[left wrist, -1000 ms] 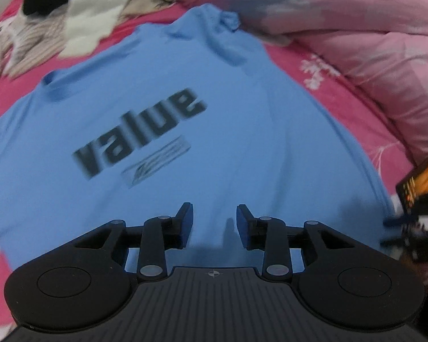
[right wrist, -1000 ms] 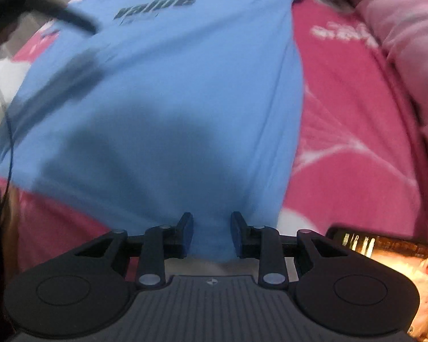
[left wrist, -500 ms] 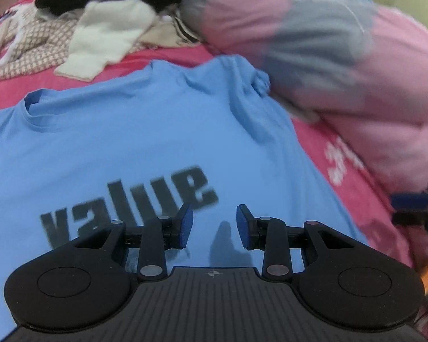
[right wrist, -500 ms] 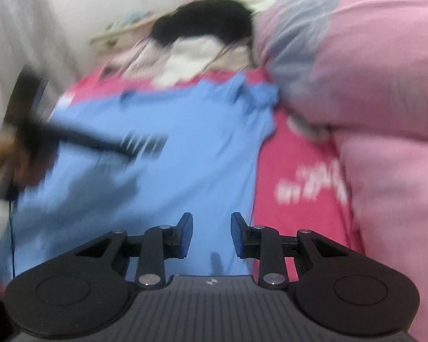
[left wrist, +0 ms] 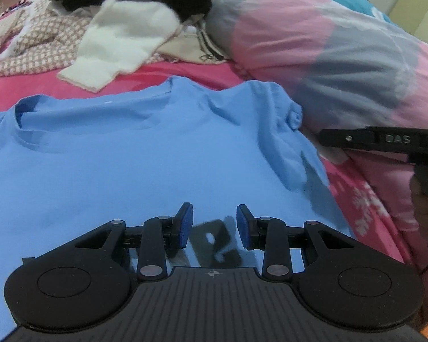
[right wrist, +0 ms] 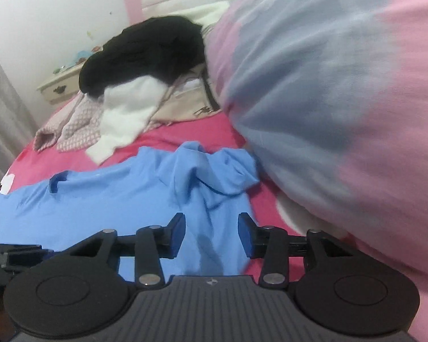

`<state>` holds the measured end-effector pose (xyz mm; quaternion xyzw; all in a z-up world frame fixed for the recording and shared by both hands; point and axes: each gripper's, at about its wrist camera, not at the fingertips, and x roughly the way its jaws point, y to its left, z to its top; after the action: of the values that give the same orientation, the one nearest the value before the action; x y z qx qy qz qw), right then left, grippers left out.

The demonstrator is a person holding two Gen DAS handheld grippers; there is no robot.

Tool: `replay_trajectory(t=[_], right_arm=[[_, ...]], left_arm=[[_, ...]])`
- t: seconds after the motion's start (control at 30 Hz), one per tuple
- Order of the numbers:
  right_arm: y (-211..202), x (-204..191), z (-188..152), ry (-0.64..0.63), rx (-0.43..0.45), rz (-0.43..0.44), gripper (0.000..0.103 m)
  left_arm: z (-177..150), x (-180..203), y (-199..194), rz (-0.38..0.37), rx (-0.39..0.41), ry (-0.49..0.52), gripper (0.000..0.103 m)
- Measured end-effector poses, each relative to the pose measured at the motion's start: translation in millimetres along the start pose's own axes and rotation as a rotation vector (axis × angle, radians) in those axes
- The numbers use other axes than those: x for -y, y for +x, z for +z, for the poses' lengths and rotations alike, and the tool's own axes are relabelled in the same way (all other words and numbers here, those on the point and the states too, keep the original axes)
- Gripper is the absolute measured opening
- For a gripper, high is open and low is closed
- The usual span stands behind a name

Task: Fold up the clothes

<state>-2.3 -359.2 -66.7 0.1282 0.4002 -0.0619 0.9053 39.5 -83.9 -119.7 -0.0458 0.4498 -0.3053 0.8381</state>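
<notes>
On bed [left wrist: 162, 71]: blue T-shirt [left wrist: 134, 154] spread flat for folding.
Left tool [left wrist: 213, 222] part-open, empty; right tool [right wrist: 211, 232] opening, empty, facing bunched sleeve [right wrist: 222, 171].

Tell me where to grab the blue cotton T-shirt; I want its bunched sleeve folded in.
Grip the crumpled sleeve of the blue cotton T-shirt at its raised ridges, coming from the hem side: the pink quilt blocks the far side.
</notes>
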Motion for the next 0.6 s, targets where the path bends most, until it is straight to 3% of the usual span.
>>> replay_trajectory(t=[0.13, 0.27, 0.3, 0.4, 0.53, 0.6], right_arm=[[18.8, 7.1, -6.2, 0.049, -0.047, -0.082, 0.046], [38.2, 28.9, -12.3, 0.158, -0.081, -0.108, 0.046], [42.0, 32.9, -12.5, 0.172, -0.080, -0.094, 0.040], [38.4, 32.3, -15.2, 0.142, -0.054, -0.060, 0.009], [14.5, 10.5, -26.8, -0.041, 0.045, -0.125, 0.009], [8.2, 11.4, -33.8, -0.044, 0.048, -0.152, 0.009]], left_arm=[[2.9, -7.0, -0.3, -0.010, 0.021, -0.020, 0.033], [3.9, -9.4, 3.7, -0.017, 0.015, -0.023, 0.033], [4.1, -9.4, 5.1, -0.017, 0.014, -0.021, 0.033], [4.4, -7.8, 8.6, -0.016, 0.019, -0.012, 0.033], [4.3, -8.3, 13.3, -0.009, 0.016, -0.011, 0.033], [4.1, -7.9, 14.5, -0.002, 0.016, -0.007, 0.033]])
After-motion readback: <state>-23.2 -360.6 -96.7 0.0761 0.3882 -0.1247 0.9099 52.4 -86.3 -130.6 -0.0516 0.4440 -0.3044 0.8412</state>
